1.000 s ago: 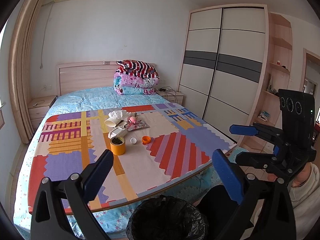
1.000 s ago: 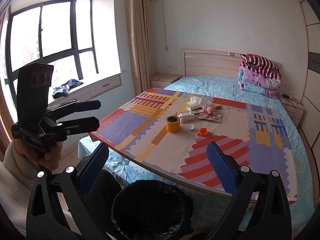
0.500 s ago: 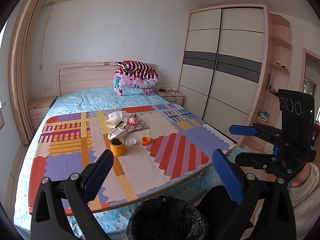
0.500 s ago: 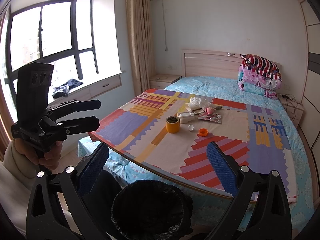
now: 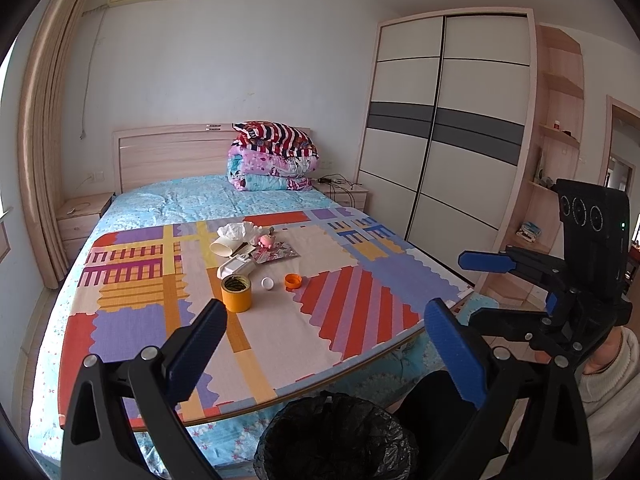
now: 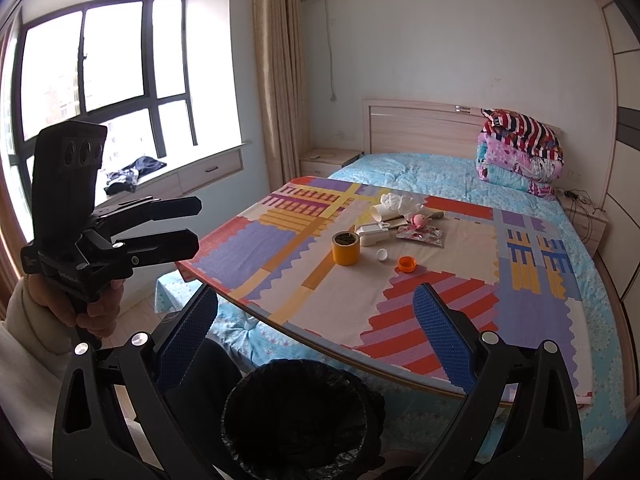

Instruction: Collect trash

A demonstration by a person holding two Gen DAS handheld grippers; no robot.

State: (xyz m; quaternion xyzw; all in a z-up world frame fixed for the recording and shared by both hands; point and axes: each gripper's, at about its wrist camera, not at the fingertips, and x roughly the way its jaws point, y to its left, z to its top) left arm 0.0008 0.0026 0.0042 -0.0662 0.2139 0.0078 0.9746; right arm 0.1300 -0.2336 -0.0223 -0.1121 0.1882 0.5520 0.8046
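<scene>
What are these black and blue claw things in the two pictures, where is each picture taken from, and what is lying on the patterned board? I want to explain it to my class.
They are hand-held tools, not a robot: a person holds one two-finger gripper in each hand. Each carries a camera looking forward along its blue-padded fingers. One picture is from the left gripper, the other from the right gripper; each also shows the other tool off to the side. Both are open and hold nothing.

A colourful board lies across a bed. On it are an orange tape roll, a small white cap, an orange cap, a white paper cup on its side, crumpled tissue, a pink toy and a wrapper. A bin with a black bag stands below the near edge.
</scene>
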